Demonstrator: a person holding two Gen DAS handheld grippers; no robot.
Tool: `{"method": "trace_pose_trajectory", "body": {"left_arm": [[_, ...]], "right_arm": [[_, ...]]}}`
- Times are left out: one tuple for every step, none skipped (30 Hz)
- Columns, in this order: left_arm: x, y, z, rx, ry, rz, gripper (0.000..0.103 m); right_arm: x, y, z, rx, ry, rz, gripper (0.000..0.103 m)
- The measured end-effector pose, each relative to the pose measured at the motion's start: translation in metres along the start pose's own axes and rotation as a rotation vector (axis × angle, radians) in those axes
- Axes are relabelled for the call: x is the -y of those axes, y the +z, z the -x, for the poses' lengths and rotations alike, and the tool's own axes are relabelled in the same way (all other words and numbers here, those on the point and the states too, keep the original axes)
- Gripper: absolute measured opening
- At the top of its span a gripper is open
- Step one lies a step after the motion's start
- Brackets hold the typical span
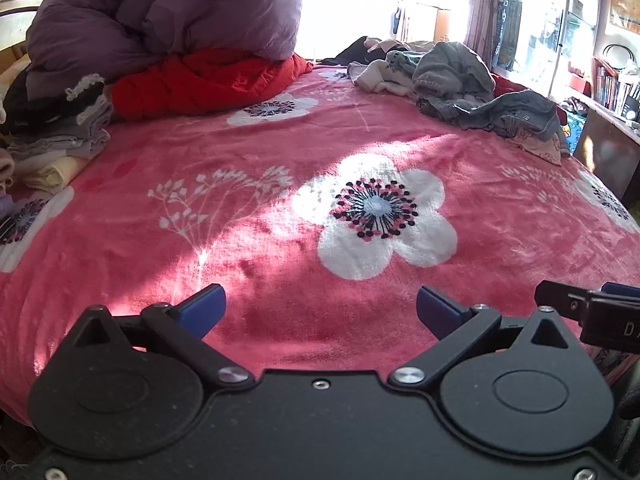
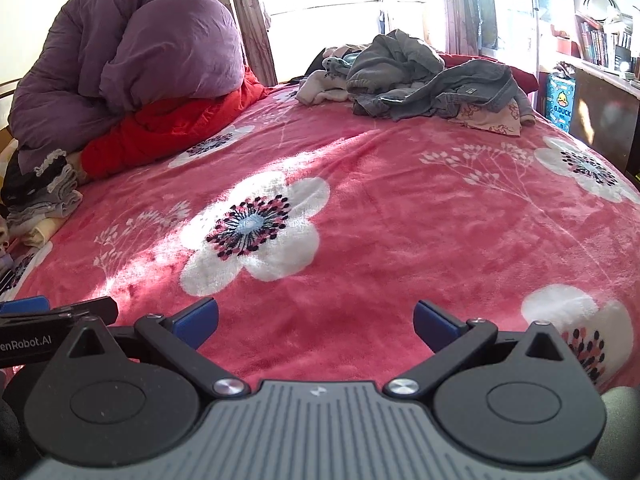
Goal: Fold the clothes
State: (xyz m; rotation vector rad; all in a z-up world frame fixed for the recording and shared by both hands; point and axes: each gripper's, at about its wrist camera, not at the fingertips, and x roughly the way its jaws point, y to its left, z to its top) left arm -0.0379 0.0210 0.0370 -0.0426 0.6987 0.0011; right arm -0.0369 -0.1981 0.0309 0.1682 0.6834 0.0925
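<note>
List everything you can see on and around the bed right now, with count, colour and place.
Blanket: one, pink with white flowers, covering the bed.
Duvet: one, purple, bundled far left.
Red quilt: one, under the duvet.
Folded stack: one, grey, black and cream, left edge.
Unfolded clothes pile: one, mostly grey, far right.
Bookshelf: one, right wall.
Duck box: one, blue, beside the bed.
Left gripper: jaws open, empty.
Right gripper: jaws open, empty.

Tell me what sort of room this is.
Most likely a bedroom in a home: a bed under a pink flowered blanket, a rolled purple quilt, and a heap of unfolded clothes near the window.
</note>
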Motion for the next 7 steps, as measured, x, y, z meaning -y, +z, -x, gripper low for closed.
{"method": "trace_pose_trajectory", "body": {"left_arm": [[0.002,-0.001,-0.002,-0.002,0.006,-0.010,0.103],[0.003,-0.003,-0.005,-0.011,0.018,-0.022,0.103],[0.004,-0.004,-0.009,-0.022,0.026,-0.028,0.103],[0.004,-0.005,-0.011,-0.029,0.023,-0.028,0.103],[0.003,-0.005,-0.012,-0.033,0.017,-0.027,0.103],[0.003,-0.006,-0.012,-0.033,0.015,-0.026,0.103],[0.003,-0.006,-0.012,-0.028,0.018,-0.027,0.103]], "right_arm": [[-0.002,0.000,-0.001,0.001,0.000,0.003,0.103],[-0.003,-0.001,-0.003,0.002,0.000,0.006,0.103],[-0.005,-0.001,-0.005,-0.001,0.003,0.012,0.103],[-0.006,-0.001,-0.007,-0.004,0.006,0.016,0.103],[-0.007,-0.003,-0.009,-0.014,0.009,0.015,0.103],[-0.009,-0.004,-0.012,-0.023,0.012,0.014,0.103],[-0.010,-0.005,-0.015,-0.032,0.016,0.013,0.103]]}}
